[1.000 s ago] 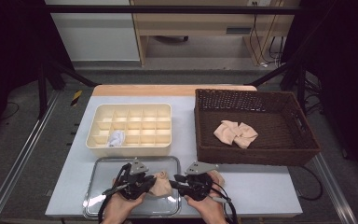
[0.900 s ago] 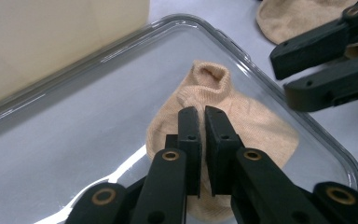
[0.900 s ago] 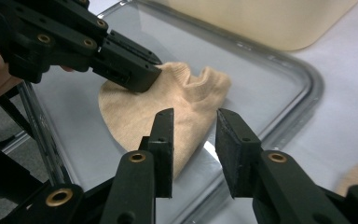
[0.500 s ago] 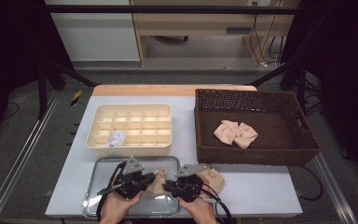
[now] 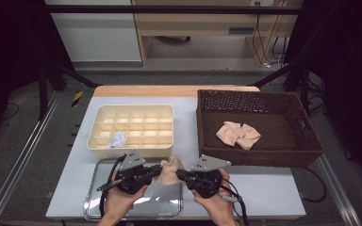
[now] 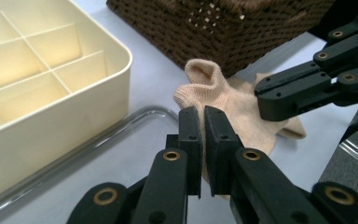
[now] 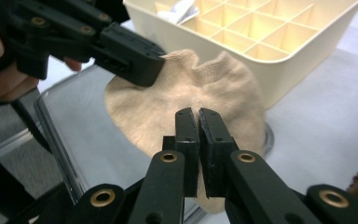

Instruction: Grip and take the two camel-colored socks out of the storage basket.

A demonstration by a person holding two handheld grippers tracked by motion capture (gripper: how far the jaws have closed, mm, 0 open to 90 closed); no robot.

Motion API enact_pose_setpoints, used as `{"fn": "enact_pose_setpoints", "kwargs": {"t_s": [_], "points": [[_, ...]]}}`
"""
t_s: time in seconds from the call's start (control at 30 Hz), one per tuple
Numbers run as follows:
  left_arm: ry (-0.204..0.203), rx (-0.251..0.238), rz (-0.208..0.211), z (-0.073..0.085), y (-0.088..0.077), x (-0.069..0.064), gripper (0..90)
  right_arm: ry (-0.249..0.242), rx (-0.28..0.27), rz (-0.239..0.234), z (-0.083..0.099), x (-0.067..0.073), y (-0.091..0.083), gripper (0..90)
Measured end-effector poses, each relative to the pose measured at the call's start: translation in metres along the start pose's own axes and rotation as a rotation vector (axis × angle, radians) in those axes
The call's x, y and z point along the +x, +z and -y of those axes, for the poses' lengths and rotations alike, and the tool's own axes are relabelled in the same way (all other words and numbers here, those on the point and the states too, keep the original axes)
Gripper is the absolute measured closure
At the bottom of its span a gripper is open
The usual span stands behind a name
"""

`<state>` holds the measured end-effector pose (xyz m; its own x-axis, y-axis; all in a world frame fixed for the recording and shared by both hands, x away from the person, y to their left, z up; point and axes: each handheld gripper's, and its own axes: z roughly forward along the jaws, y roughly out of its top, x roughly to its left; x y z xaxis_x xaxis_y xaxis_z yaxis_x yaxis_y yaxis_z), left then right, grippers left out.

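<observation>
Since the earlier frames both tools have risen off the tray, and the right tool's jaws have just been closing onto the cloth between them. Item: beige sock (image 5: 169,169), held above the metal tray (image 5: 99,207) at the near edge of the desk (image 5: 264,188), stretched between the two tools. Left tool (image 5: 159,169): jaws pinched narrow on one edge of the sock. Right tool (image 5: 179,173): jaws likewise clamped on the opposite edge. Nearby: cream compartment box (image 5: 131,131) beyond the tray, one near cell holding a pale bundled item (image 5: 118,139); wicker basket (image 5: 259,127) to the right, with another beige sock (image 5: 239,134) lying in it. Step in hand, as judged: sock lifted by both edges, likely for folding or rolling. Next move calls for bringing the held edges together evenly, keeping both grips firm so the fabric does not slip.
</observation>
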<state>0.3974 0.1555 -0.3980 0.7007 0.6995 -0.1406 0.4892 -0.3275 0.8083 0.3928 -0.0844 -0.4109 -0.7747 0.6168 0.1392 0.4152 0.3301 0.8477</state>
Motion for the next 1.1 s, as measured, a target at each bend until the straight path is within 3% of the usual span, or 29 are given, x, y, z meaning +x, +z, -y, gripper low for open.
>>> {"fn": "enact_pose_setpoints", "kwargs": {"t_s": [0.27, 0.5, 0.57, 0.67, 0.8, 0.9, 1.1], "points": [[-0.024, 0.124, -0.057, 0.036, -0.005, 0.025, 85.4, -0.009, 0.133, -0.07, 0.014, 0.017, 0.052, 86.4], [-0.022, 0.198, -0.107, 0.053, 0.0, 0.034, 85.3, -0.005, 0.203, -0.084, 0.024, 0.03, 0.084, 78.2], [-0.019, 0.21, -0.119, 0.055, 0.0, 0.036, 85.2, 0.002, 0.202, -0.087, 0.024, 0.03, 0.083, 75.9], [-0.012, 0.225, -0.128, 0.057, 0.003, 0.036, 85.2, 0.028, 0.136, -0.094, 0.019, 0.024, 0.071, 74.6], [-0.006, 0.234, -0.136, 0.058, 0.004, 0.036, 85.2, 0.055, 0.084, -0.015, 0.014, 0.006, 0.052, 72.5], [-0.002, 0.238, -0.137, 0.059, 0.002, 0.037, 85.1, 0.083, 0.108, 0.041, 0.021, -0.005, 0.048, 70.8], [-0.008, 0.241, -0.142, 0.062, 0.001, 0.04, 84.5, 0.102, 0.162, 0.08, 0.035, -0.017, 0.051, 69.1]]}}
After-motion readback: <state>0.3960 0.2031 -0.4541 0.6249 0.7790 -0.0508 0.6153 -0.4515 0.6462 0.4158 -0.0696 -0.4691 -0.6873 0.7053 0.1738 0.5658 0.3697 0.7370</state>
